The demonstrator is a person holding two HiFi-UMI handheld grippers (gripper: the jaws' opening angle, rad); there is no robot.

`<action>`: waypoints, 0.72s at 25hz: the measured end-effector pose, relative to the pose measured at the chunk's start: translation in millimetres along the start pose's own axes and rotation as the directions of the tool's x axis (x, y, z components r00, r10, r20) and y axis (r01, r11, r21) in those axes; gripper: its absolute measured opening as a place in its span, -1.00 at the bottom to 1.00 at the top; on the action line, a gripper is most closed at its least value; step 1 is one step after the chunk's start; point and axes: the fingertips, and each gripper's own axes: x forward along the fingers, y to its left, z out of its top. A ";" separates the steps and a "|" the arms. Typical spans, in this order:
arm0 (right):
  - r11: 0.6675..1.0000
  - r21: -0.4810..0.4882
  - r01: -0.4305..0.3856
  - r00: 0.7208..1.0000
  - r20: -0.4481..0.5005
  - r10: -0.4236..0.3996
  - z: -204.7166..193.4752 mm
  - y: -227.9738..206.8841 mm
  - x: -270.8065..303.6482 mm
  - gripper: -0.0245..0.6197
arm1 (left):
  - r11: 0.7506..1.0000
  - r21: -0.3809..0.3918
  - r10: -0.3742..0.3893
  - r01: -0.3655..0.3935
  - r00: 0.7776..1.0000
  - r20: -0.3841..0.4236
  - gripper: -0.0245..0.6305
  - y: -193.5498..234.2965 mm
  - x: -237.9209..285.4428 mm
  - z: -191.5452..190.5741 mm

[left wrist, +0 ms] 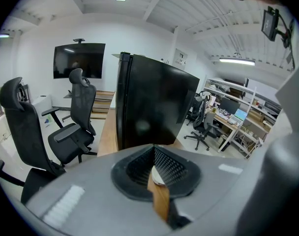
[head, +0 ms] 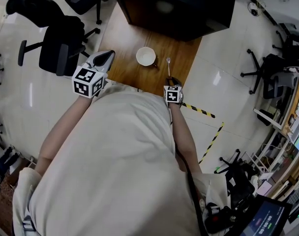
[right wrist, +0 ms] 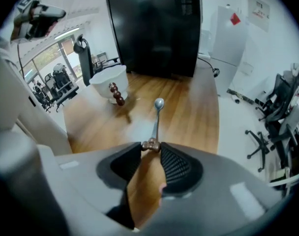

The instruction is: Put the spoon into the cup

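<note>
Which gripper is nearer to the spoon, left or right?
Right. The right gripper has the handle end of the spoon between its closing jaws; the left gripper is beyond the cup, at the left edge of the table.

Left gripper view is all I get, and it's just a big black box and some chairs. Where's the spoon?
Observer: The spoon lies flat on the wooden table, with its bowl pointing away from the person.
Operator: Did somebody grab it?
Observer: The right gripper is closing its jaws, and the end of the handle is between them.
Operator: And the cup?
Observer: The white cup stands upright to the left of the spoon, apart from it, with no spoon in it.
</note>
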 end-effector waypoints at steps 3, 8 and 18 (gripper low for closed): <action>0.999 0.045 0.002 0.999 0.041 -0.004 9.6 3.0 -10.3 -0.53 | 1.000 -0.003 -0.004 0.004 1.000 0.003 -0.91 0.9 -2.6 -0.9; 0.996 0.081 -0.022 0.994 0.112 0.012 26.9 16.8 -21.1 -0.53 | 1.000 0.004 -0.003 0.003 1.000 0.014 -0.91 2.4 -7.0 -3.2; 0.998 0.069 -0.007 0.978 0.208 -0.008 68.5 21.4 -72.8 -0.54 | 0.999 -0.028 -0.044 0.045 0.998 0.033 -0.91 -1.2 -5.2 -15.8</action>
